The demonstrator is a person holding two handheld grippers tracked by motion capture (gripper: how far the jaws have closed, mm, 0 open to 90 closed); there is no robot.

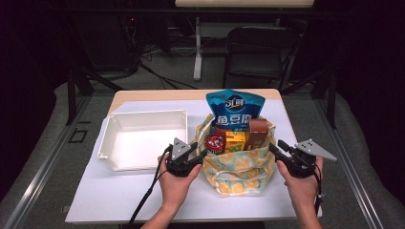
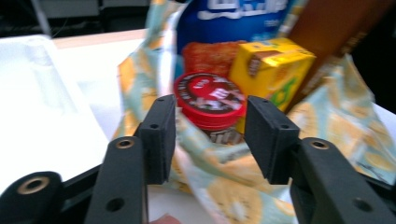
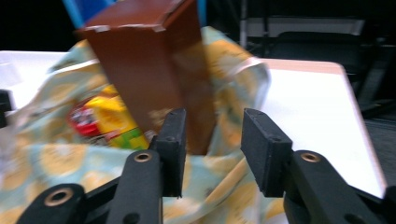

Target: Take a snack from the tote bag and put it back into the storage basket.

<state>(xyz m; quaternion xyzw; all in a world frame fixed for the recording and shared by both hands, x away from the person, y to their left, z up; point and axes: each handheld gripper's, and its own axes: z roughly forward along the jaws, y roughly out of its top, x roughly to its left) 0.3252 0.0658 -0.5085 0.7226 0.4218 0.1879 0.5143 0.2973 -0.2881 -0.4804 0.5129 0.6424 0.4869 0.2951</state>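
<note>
printed cloth bag [image 1: 239, 169], glossy foil pouch [image 1: 234, 109]

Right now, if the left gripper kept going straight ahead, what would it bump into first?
Probably the lemon-print bag: its cloth rim lies between the left gripper's open jaws. Just behind it sits the red-lidded tub, so that would likely come next. Depth is hard to judge.

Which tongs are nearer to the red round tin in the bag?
Left. The left tongs sit open just beside the red round tin; the right tongs are across the bag, by the brown carton.
</note>
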